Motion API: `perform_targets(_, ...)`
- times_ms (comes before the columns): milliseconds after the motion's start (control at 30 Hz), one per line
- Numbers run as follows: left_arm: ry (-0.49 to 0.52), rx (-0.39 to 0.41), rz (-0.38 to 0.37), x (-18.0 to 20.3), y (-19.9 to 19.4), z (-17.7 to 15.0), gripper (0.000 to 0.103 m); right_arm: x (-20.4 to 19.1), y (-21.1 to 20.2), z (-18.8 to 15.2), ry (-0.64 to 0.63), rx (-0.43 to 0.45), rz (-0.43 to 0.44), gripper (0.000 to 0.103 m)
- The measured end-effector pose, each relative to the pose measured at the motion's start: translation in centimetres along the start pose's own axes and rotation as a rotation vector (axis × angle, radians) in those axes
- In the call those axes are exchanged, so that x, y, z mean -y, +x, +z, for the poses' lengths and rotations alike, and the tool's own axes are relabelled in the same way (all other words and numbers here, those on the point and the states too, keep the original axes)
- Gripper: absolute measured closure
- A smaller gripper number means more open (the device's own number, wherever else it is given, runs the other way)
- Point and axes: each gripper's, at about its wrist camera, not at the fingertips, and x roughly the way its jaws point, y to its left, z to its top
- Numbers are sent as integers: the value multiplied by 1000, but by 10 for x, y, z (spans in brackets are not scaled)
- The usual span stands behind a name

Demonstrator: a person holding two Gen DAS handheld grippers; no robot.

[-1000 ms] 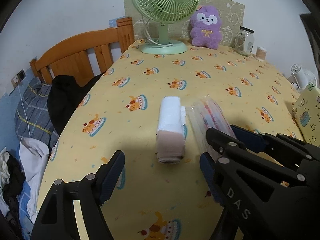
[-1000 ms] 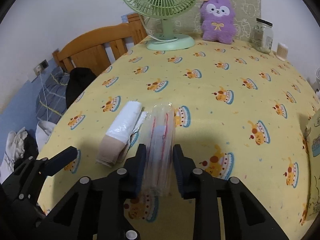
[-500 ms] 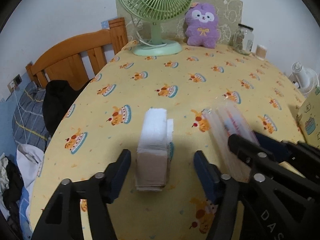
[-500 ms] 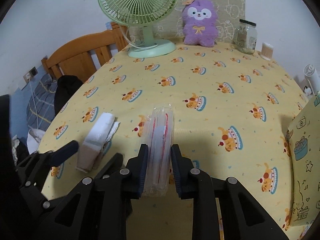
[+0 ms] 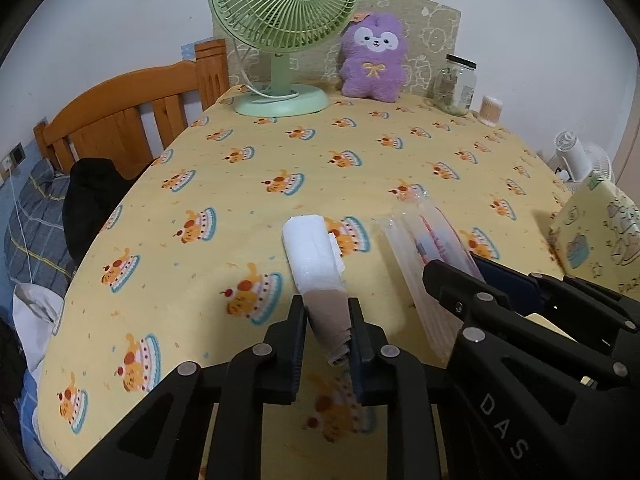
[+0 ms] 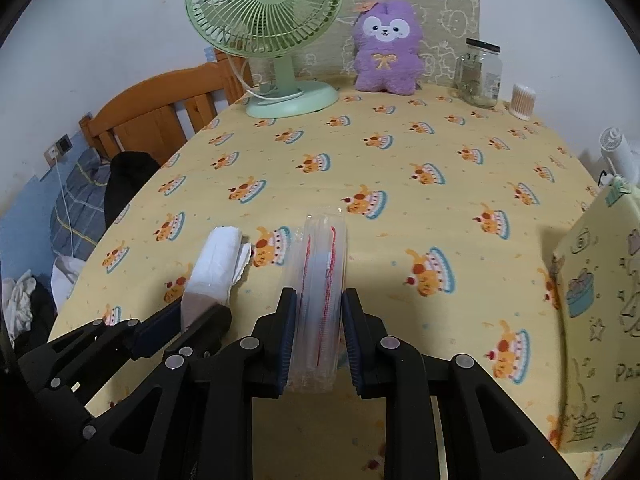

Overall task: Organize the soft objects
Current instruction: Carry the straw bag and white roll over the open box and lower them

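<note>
- Your left gripper is clamped on the roll.
- Your right gripper grips the clear pouch, red-and-white contents inside.

- Left gripper fingers cover both sides of the rolled cloth bundle at its beige near end; contact faces not visible.
- Right gripper fingers hide the flanks of the clear plastic packet; packet contents too blurred to identify, only red lines show.
- Yellow printed box on the right is cut off by the frame edge; its lettering is partly legible only.
- Glass jar contents too small to tell.
- White appliance at far right is partly behind the box.
- Near table edge hidden under both gripper bodies.
</note>
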Motion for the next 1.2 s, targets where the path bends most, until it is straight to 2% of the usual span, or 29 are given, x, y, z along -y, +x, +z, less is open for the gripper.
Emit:
perform_targets(267,25,48,-5,18,-29,4,86,9,-27,3,-14,30,-7,77)
perform_targets(533,82,122,-4,41,-61,9,86,21,-64,7,-13,96,-44,77)
perform_targets(1200,151,253,-23,86,-131,20,86,43,-151,13,-12,217,-90,77)
